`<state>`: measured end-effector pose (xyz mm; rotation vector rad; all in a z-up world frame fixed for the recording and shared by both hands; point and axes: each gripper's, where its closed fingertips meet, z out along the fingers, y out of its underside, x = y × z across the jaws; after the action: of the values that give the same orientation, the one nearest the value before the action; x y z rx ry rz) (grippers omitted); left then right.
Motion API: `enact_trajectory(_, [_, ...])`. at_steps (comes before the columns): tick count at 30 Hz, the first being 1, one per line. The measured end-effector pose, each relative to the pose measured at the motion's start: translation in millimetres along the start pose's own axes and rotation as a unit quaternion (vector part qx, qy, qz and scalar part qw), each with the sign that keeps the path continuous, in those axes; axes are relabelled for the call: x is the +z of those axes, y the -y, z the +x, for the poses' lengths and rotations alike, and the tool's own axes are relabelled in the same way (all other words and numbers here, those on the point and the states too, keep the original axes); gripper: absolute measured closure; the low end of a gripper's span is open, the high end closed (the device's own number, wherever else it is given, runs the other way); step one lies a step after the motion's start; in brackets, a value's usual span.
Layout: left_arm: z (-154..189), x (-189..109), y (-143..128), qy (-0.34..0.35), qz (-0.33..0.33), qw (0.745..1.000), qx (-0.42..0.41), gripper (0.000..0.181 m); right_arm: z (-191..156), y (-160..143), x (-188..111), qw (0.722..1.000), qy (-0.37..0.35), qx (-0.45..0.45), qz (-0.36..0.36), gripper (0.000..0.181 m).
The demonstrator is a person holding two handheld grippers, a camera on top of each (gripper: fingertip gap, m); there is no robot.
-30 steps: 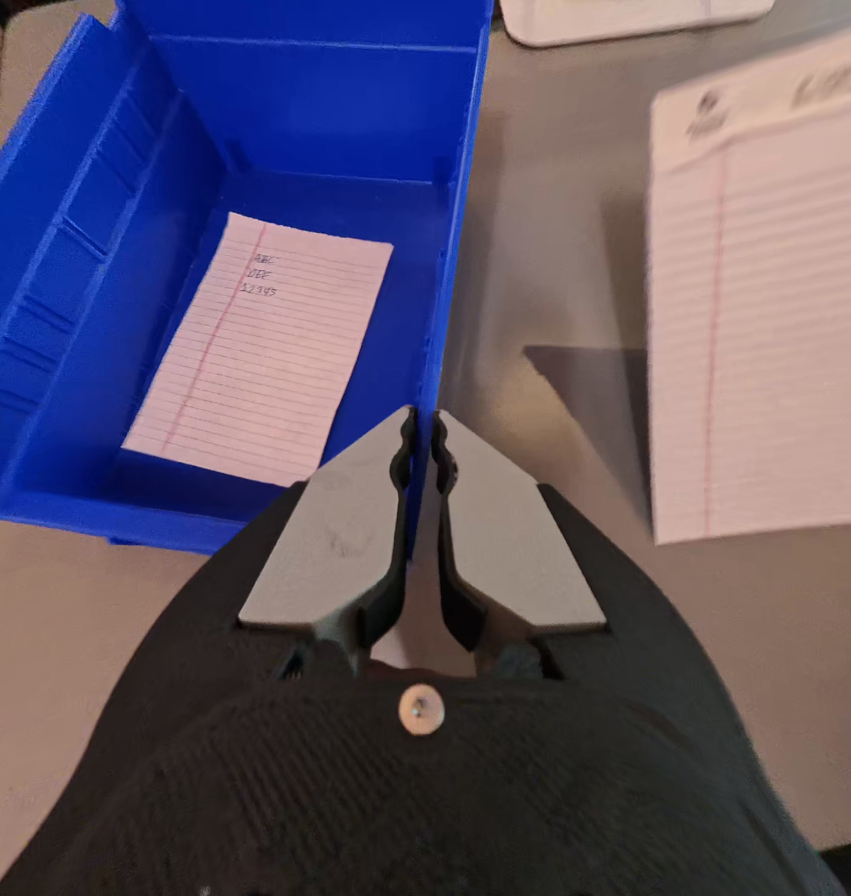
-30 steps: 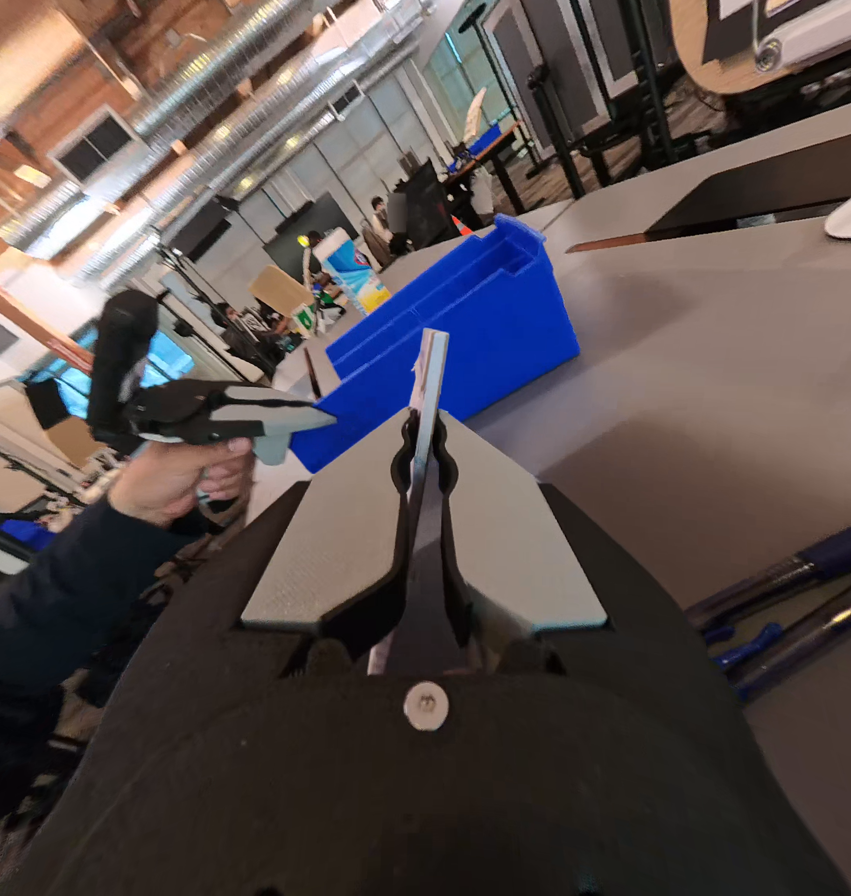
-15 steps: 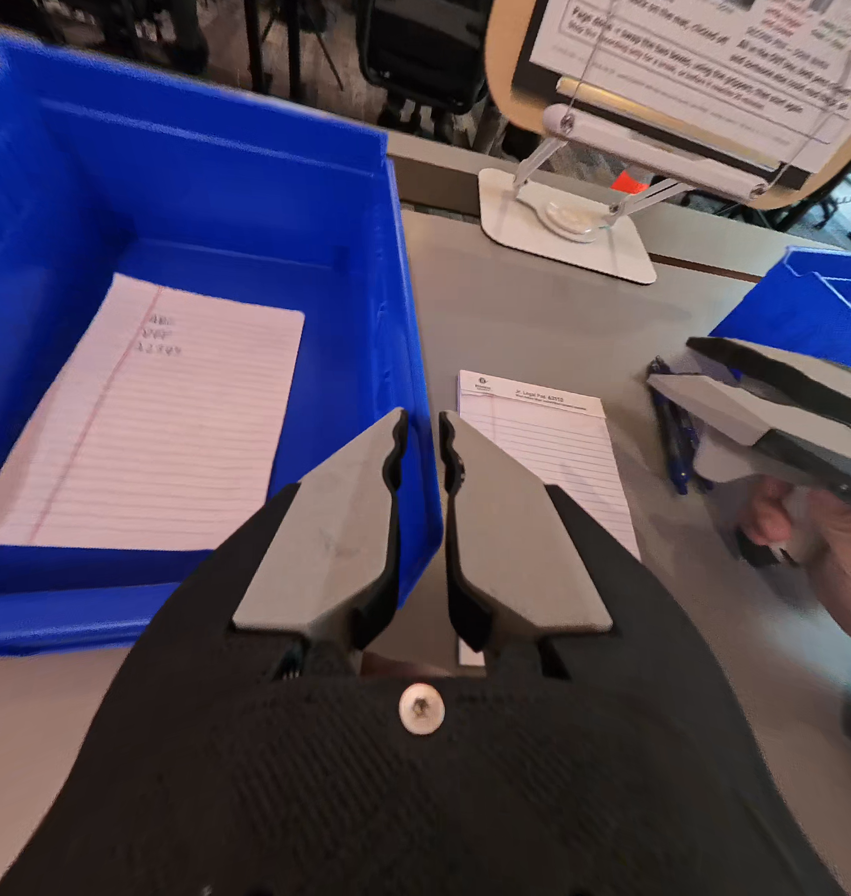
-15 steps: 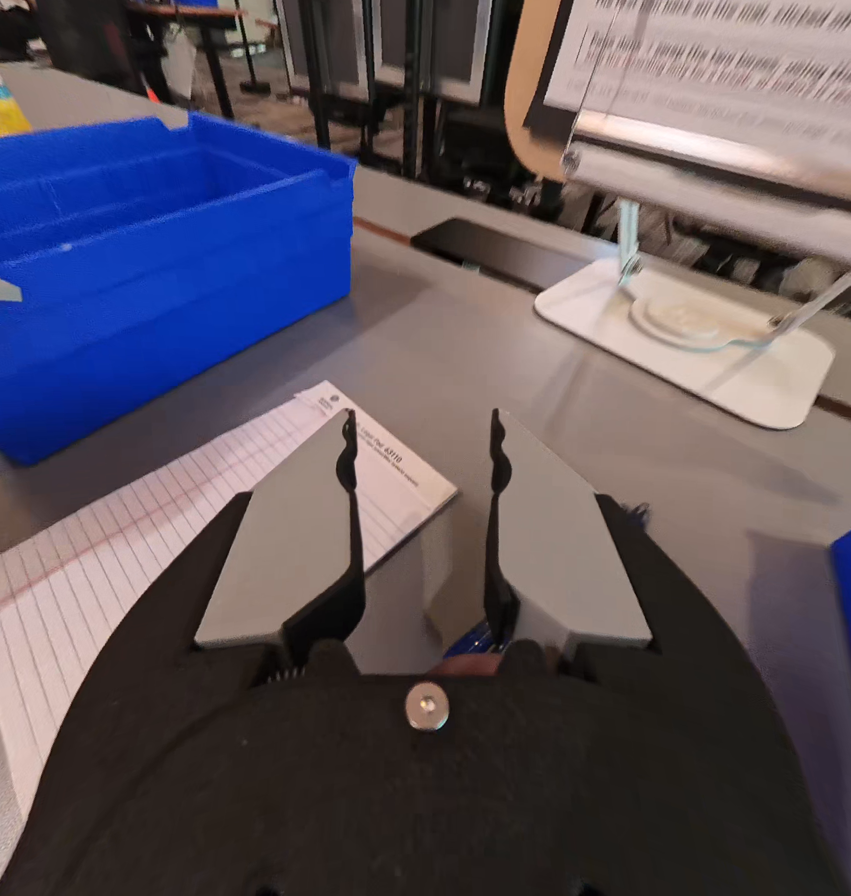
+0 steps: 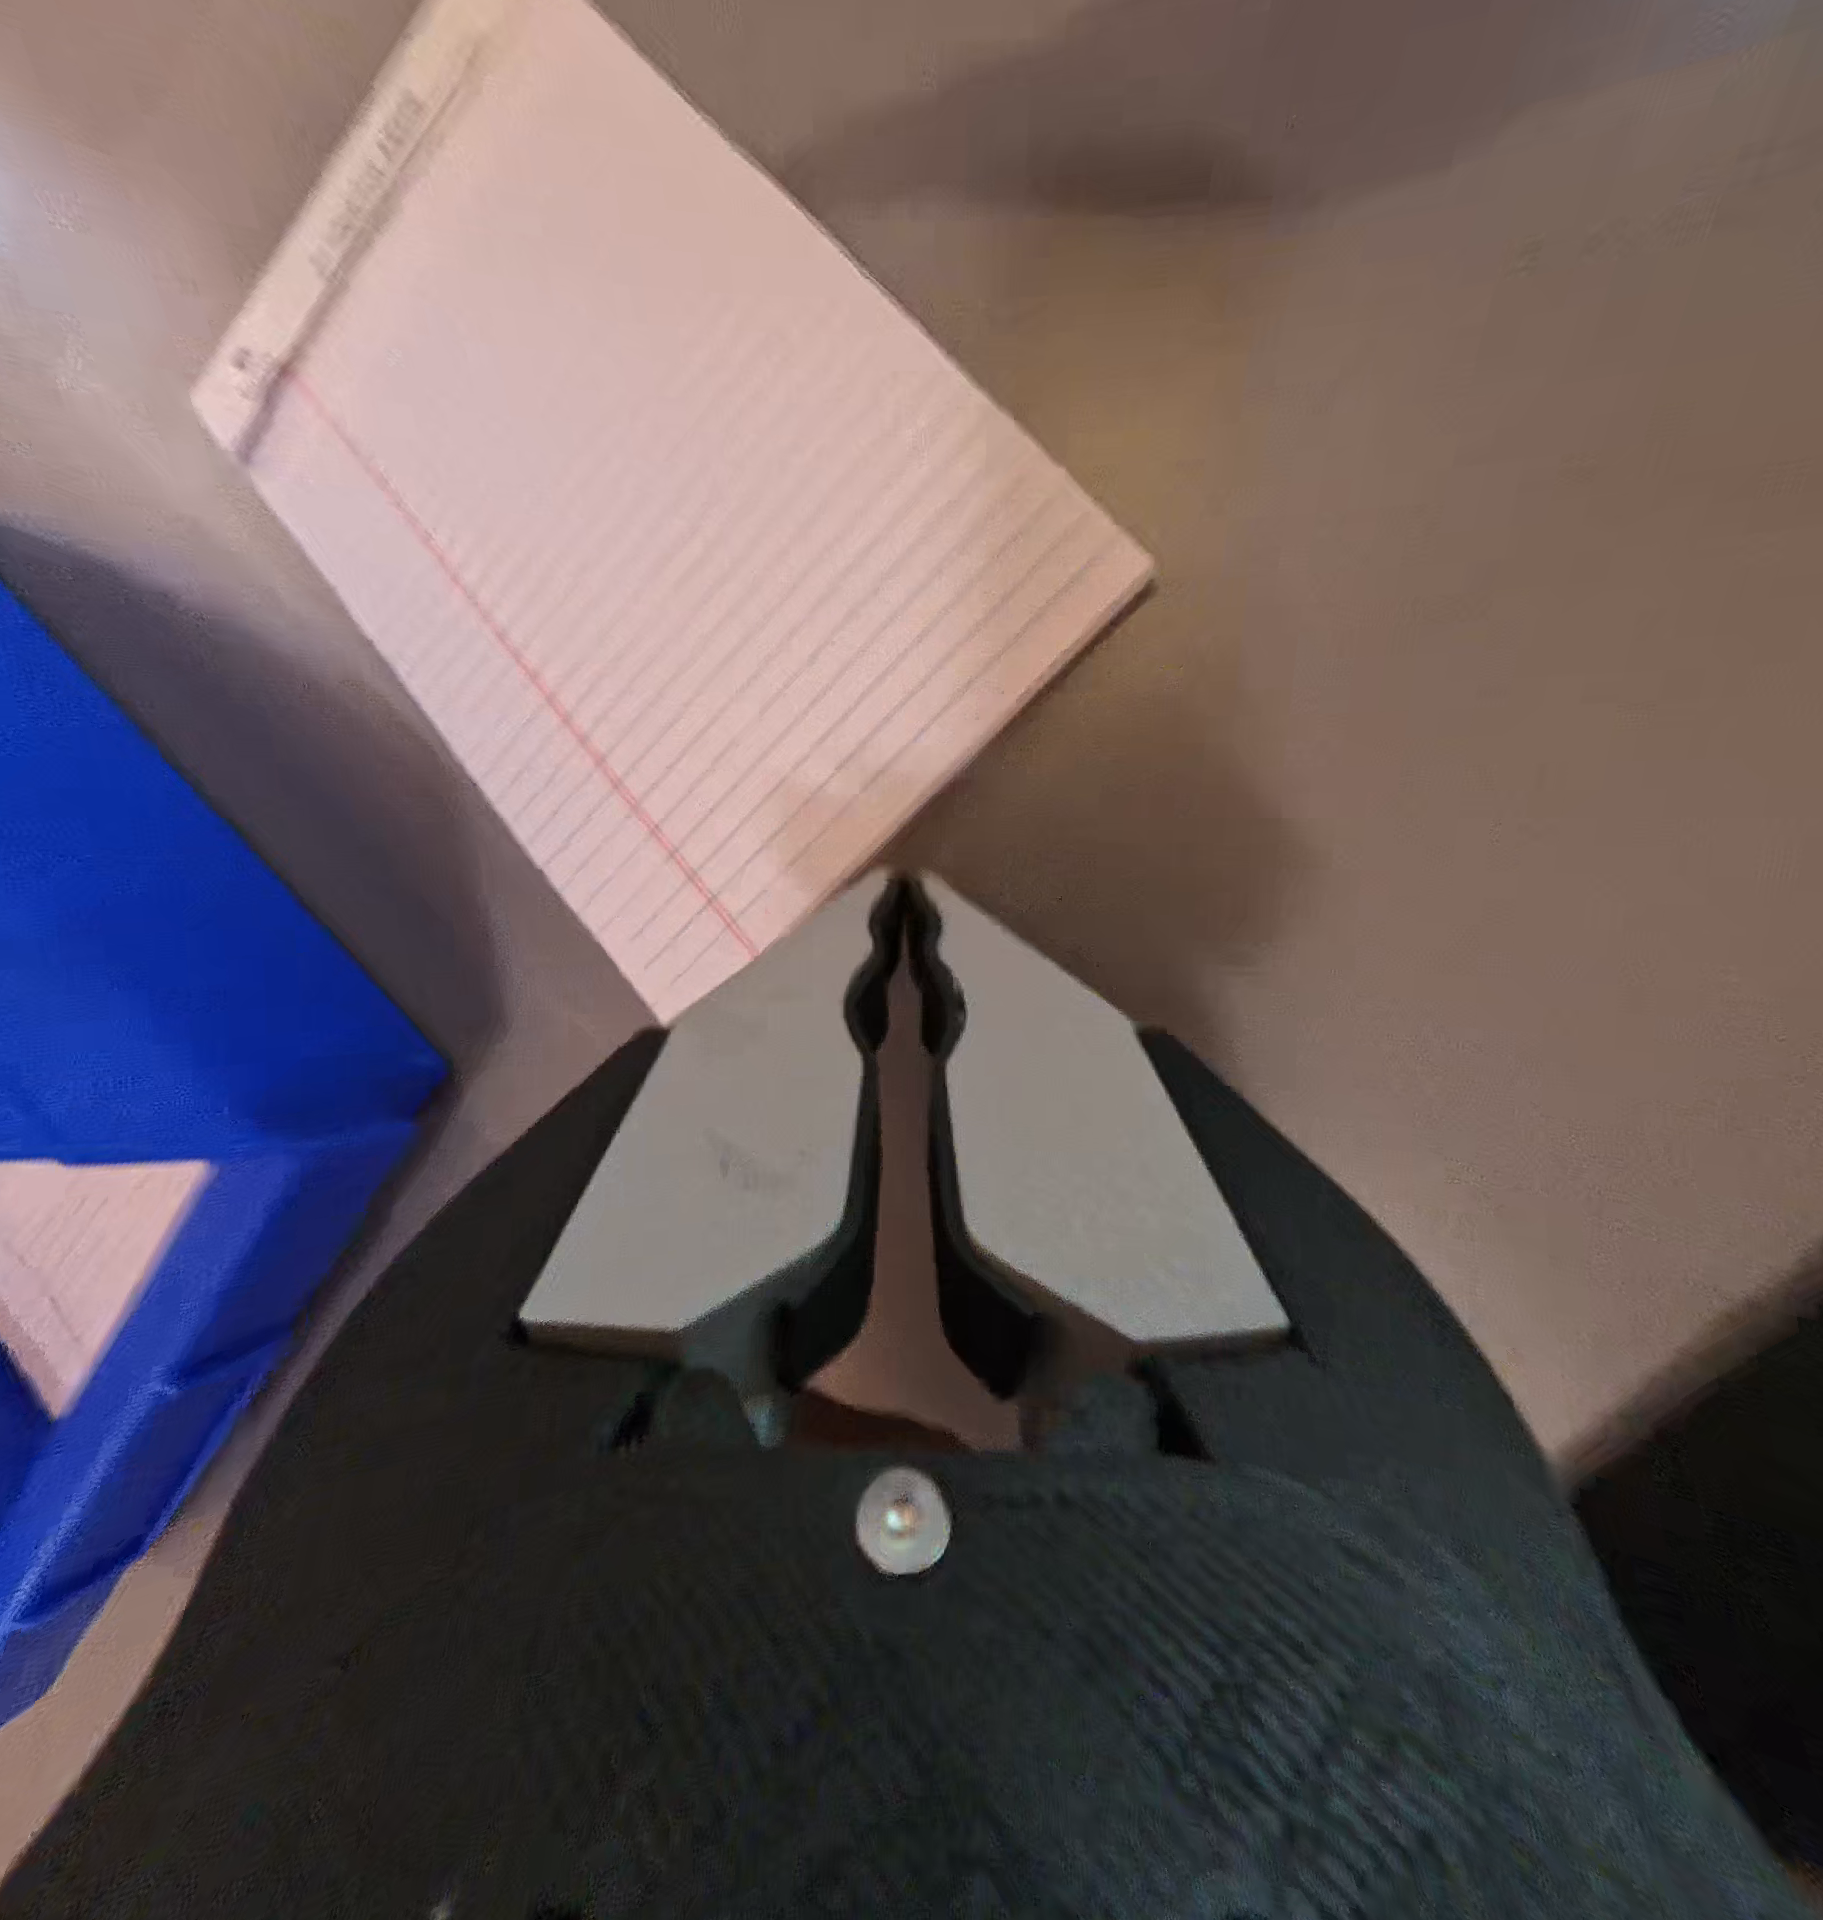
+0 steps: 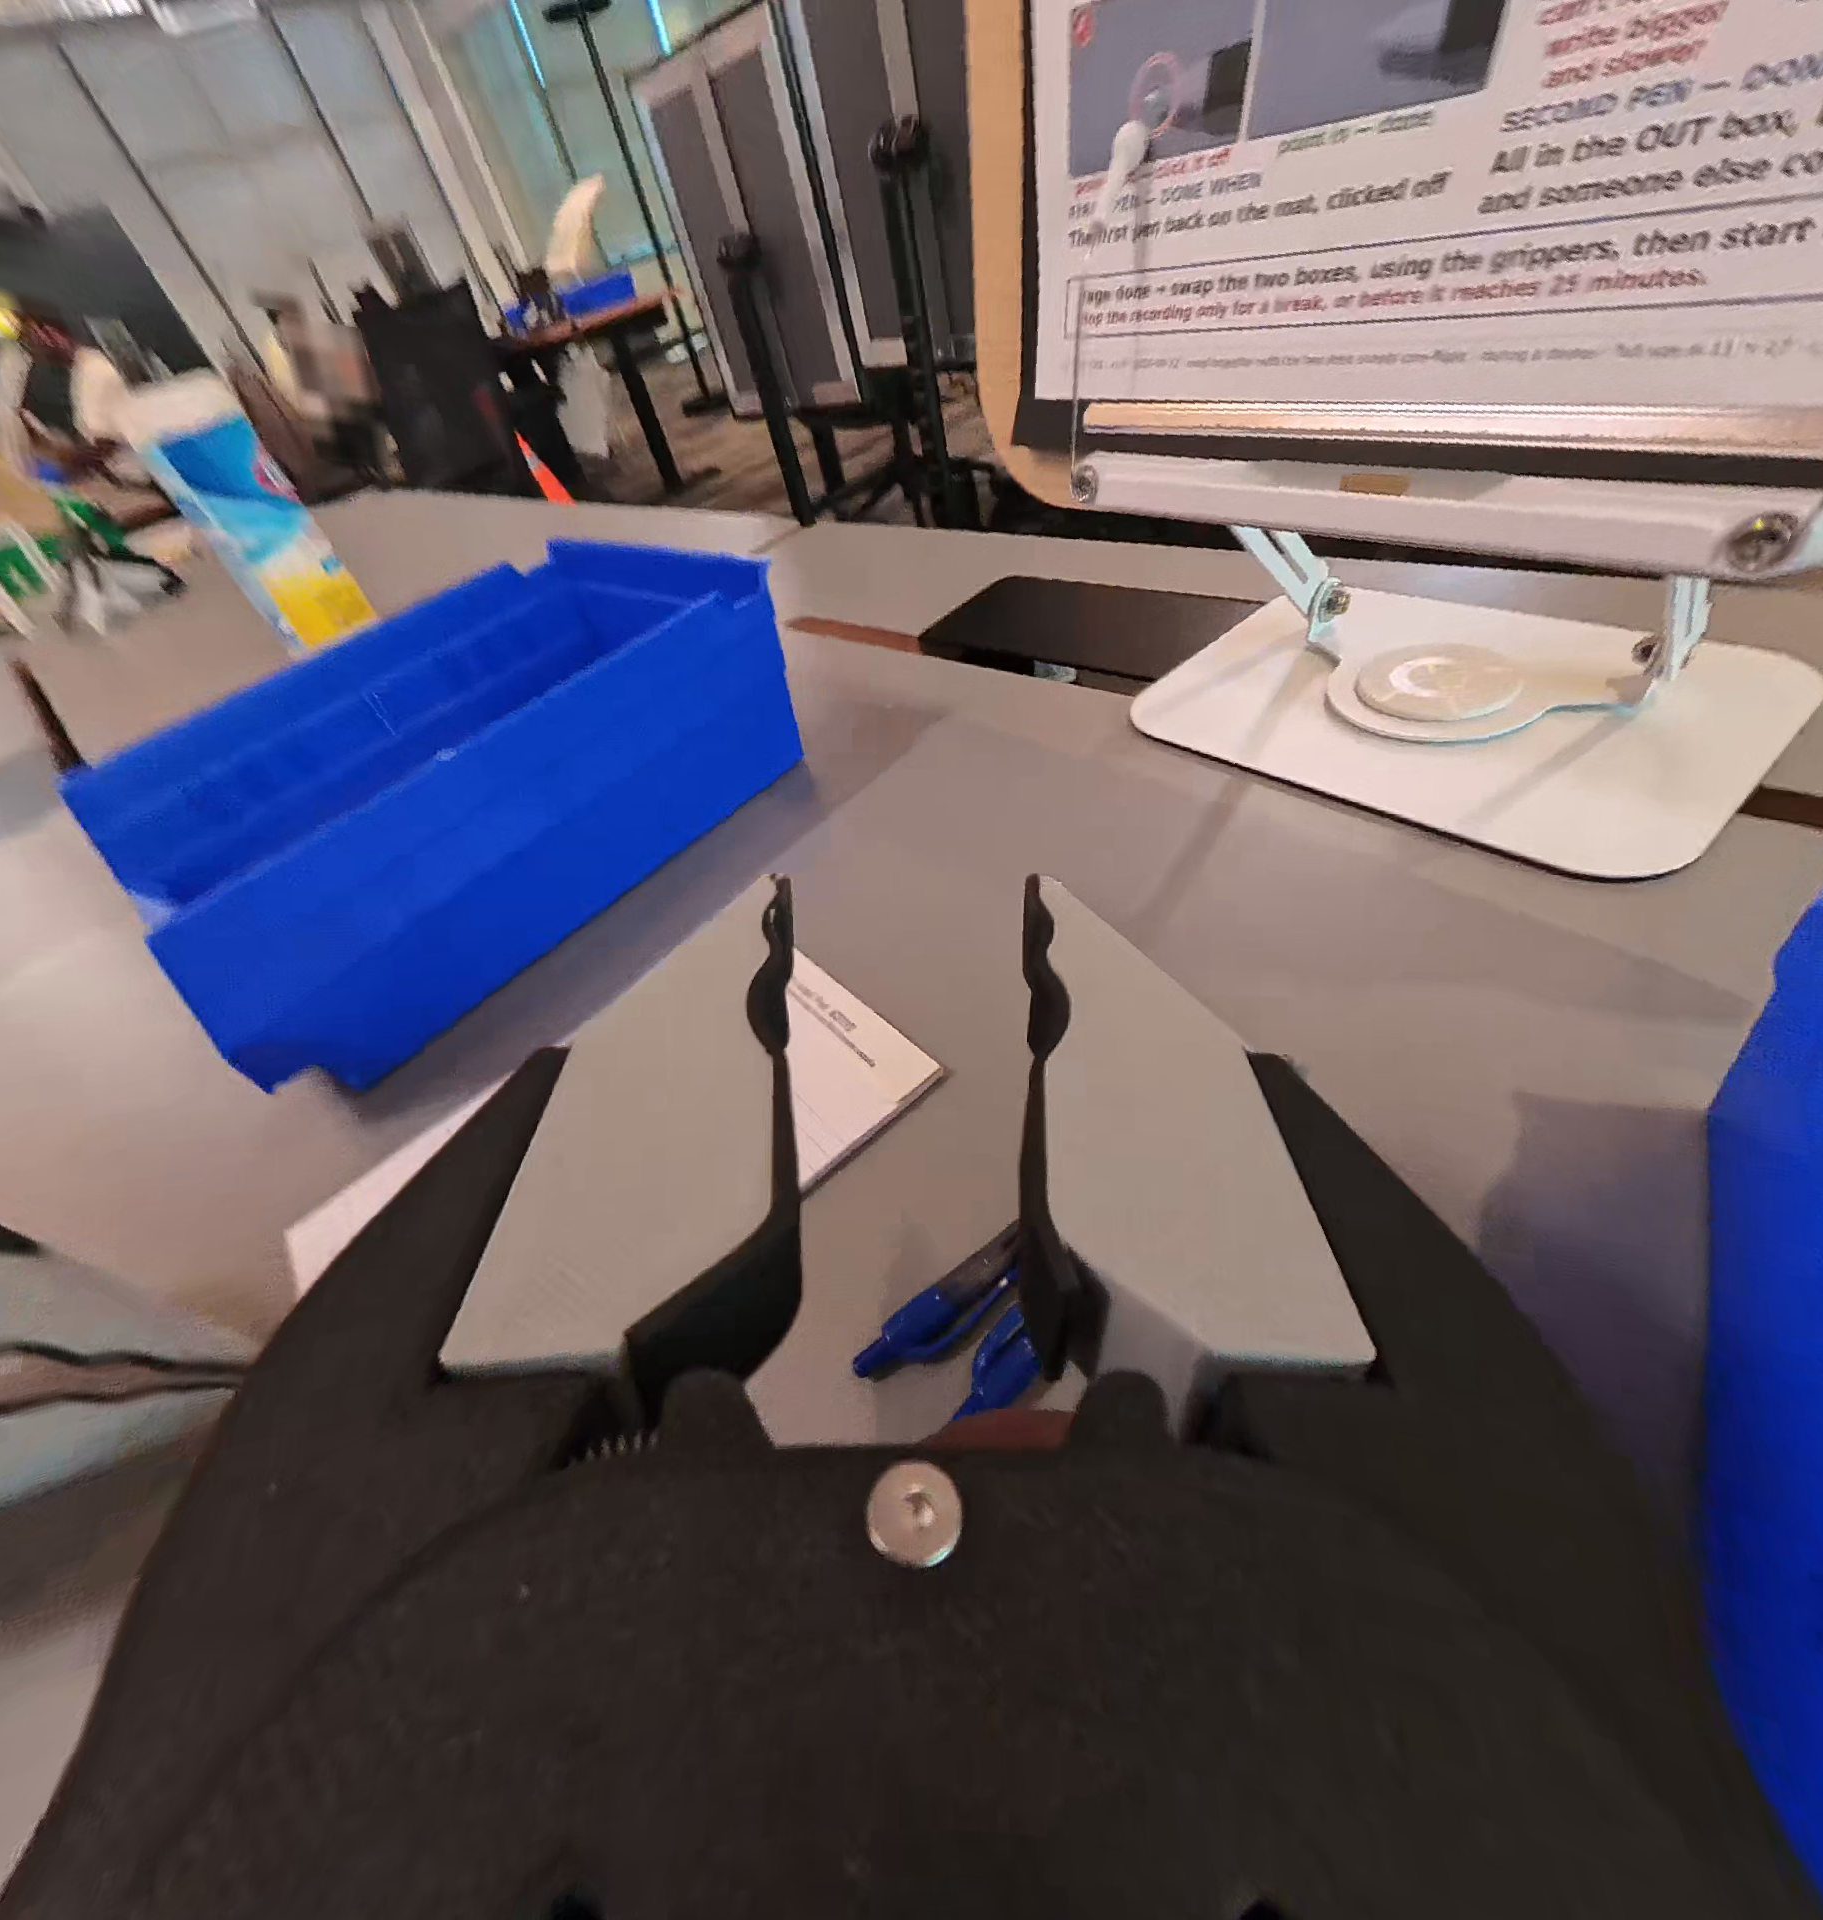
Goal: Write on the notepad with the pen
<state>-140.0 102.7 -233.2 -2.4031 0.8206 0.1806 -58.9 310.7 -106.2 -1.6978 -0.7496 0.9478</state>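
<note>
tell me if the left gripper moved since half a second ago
Yes. The left gripper swung right, off the blue bin, and now points down at the notepad corner.

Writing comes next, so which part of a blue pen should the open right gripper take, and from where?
Judging by the view, grip the barrel of a blue pen crosswise from above: both lie flat on the table beneath the open right gripper.

Probably an open office: desks, partitions.
</note>
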Motion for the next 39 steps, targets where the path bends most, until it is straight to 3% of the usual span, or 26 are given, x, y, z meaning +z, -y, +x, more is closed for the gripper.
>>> enact_trajectory(3, [-4.5, 13.5, 23.6, 0.02, 0.023, 0.999, -0.016, 0.181, 8.1, 5.4, -4.5, 0.999, 0.003, 0.034, 0.024, 0.142])
enact_trajectory(10, [5.0, 32.1, 66.2, -0.043, 0.059, 0.996, -0.049, 0.181, 14.2, -6.4, 0.7, 1.0, -0.001, 0.023, 0.001, 0.141])
enact_trajectory(12, [3.9, 26.7, 77.8, -0.058, 0.086, 0.993, -0.061, 0.163, 13.2, -9.9, 2.2, 1.0, 0.003, 0.017, -0.008, 0.141])
enact_trajectory(15, [-13.1, 13.1, 111.3, -0.073, 0.162, 0.977, -0.121, 0.119, 14.4, -14.4, 4.8, 1.0, 0.0, 0.011, -0.02, 0.14])
enact_trajectory(18, [-59.4, 17.2, 131.5, -0.003, 0.205, 0.964, -0.167, 0.115, 18.6, -20.2, 6.8, 0.999, -0.008, 0.009, -0.031, 0.14])
enact_trajectory(20, [-79.3, 30.0, 136.0, 0.024, 0.214, 0.955, -0.202, 0.115, 20.9, -23.6, 7.6, 0.999, -0.011, 0.01, -0.036, 0.14])
enact_trajectory(23, [-82.8, 51.6, 136.8, 0.032, 0.239, 0.943, -0.229, 0.118, 24.2, -27.3, 8.7, 0.999, -0.019, 0.006, -0.039, 0.14])
enact_trajectory(25, [-77.5, 57.0, 131.9, 0.041, 0.207, 0.96, -0.184, 0.115, 26.6, -32.0, 10.7, 0.999, -0.029, -0.002, -0.046, 0.14])
enact_trajectory(27, [-90.2, 47.6, 131.4, 0.098, 0.238, 0.954, -0.152, 0.125, 28.8, -37.8, 13.8, 0.997, -0.04, -0.017, -0.056, 0.14])
enact_trajectory(28, [-87.7, 47.5, 129.7, 0.093, 0.244, 0.954, -0.145, 0.132, 29.4, -41.2, 15.5, 0.997, -0.046, -0.026, -0.062, 0.14])
enact_trajectory(39, [-76.4, 60.5, 120.1, 0.016, 0.205, 0.961, -0.187, 0.131, 32.8, -60.3, 19.9, 0.99, -0.083, -0.07, -0.091, 0.141])
